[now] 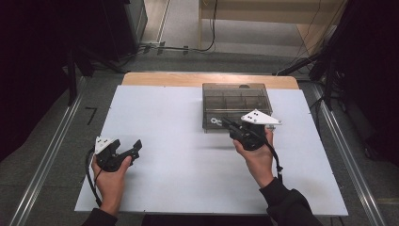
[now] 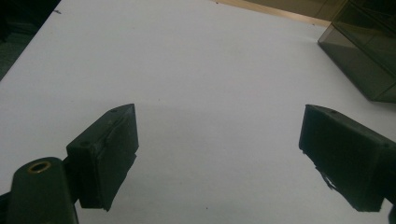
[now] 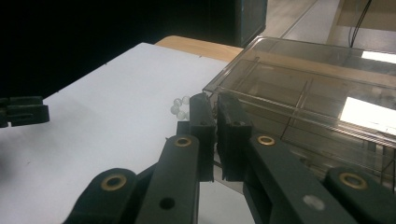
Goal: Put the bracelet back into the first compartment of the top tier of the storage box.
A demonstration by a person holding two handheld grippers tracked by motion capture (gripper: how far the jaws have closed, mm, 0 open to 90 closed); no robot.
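A smoky see-through box (image 1: 236,101) with several compartments and a closed lid stands at the back middle of the white table (image 1: 179,155). A small cluster of white beads (image 1: 215,121) lies on the table by the box's front left corner. My right gripper (image 1: 226,123) points at that corner, just right of the beads (image 3: 180,106). In the right gripper view it (image 3: 215,105) is shut, pads almost touching, and I see nothing between them. My left gripper (image 1: 136,146) rests low at the front left, open wide over bare table (image 2: 219,140), far from the box (image 2: 364,51).
A wooden strip (image 1: 207,79) runs along the table's back edge. Metal rails (image 1: 47,160) flank the table on the floor, and cables (image 1: 188,47) lie on the floor behind it. Wide white surface lies between the two grippers.
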